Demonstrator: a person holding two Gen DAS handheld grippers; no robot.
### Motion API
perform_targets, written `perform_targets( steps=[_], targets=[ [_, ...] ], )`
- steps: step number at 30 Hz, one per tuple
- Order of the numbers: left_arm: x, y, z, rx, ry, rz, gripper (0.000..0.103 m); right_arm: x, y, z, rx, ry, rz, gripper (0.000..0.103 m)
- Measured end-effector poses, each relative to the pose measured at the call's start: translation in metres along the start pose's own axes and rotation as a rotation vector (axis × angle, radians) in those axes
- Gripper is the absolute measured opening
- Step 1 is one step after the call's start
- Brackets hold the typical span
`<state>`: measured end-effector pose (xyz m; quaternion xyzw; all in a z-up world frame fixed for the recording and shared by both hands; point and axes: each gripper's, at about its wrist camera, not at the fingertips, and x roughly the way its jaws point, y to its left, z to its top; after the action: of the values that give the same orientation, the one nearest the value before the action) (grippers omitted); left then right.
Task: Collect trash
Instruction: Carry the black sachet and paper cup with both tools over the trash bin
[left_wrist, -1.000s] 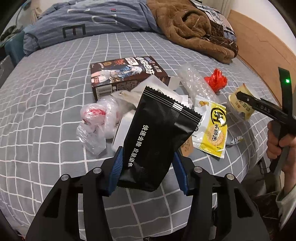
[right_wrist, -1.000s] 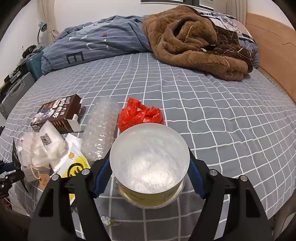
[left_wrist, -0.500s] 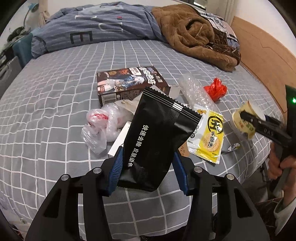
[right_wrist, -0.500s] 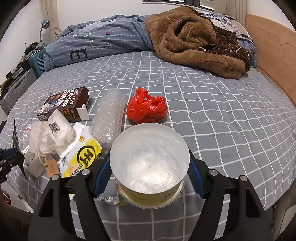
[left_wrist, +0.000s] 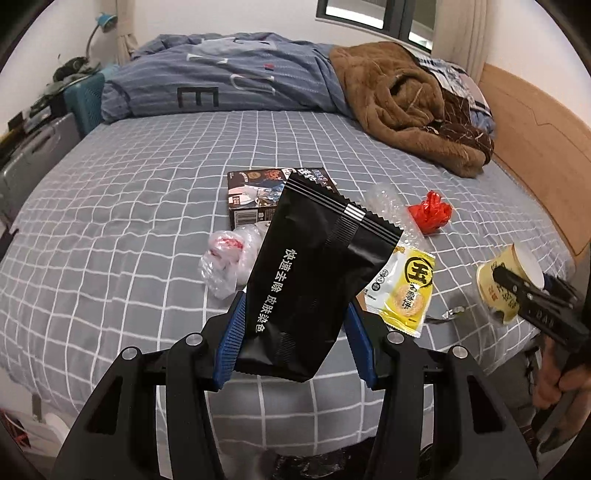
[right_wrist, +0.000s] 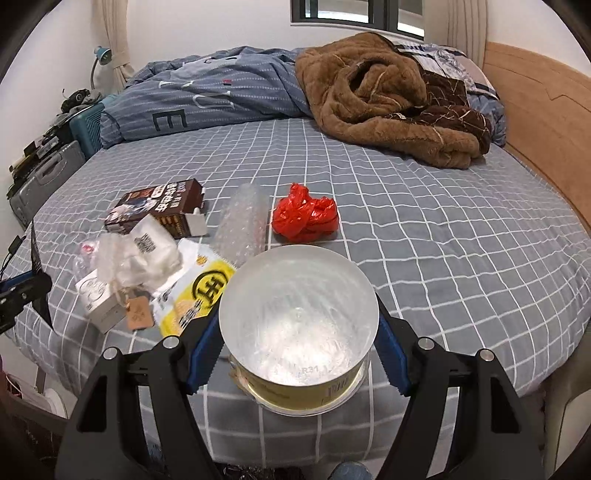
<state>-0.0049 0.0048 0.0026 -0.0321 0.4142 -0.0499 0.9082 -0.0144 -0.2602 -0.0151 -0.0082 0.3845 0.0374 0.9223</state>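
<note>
Left wrist view: my left gripper (left_wrist: 295, 338) is clamped on the lower end of a black packet (left_wrist: 314, 280), which stands up between the blue pads over the bed (left_wrist: 110, 229). My right gripper (right_wrist: 295, 354) pinches a yellow paper cup (right_wrist: 299, 332) by its sides, mouth toward the camera. Behind it lie a red bag (right_wrist: 304, 216), a yellow wrapper (right_wrist: 195, 291) and a dark box (right_wrist: 159, 206).

bed (right_wrist: 424, 229) | brown blanket (right_wrist: 384, 96) | blue duvet (right_wrist: 221, 96) | wooden headboard (right_wrist: 546, 122) | window (right_wrist: 354, 14)
</note>
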Motion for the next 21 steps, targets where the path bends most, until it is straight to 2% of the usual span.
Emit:
perform_targets(
  steps=[11, 21],
  targets=[
    [-0.043, -0.003, -0.024, -0.056, -0.045, 0.025, 0.05, -0.049, 0.016, -0.023, -0.012, -0.048, 0.011, 0.07],
    [-0.058, -0.01, -0.067, -0.054, -0.013, 0.034, 0.05, -0.081, 0.033, -0.056, -0.02, -0.049, 0.039, 0.07]
  ],
)
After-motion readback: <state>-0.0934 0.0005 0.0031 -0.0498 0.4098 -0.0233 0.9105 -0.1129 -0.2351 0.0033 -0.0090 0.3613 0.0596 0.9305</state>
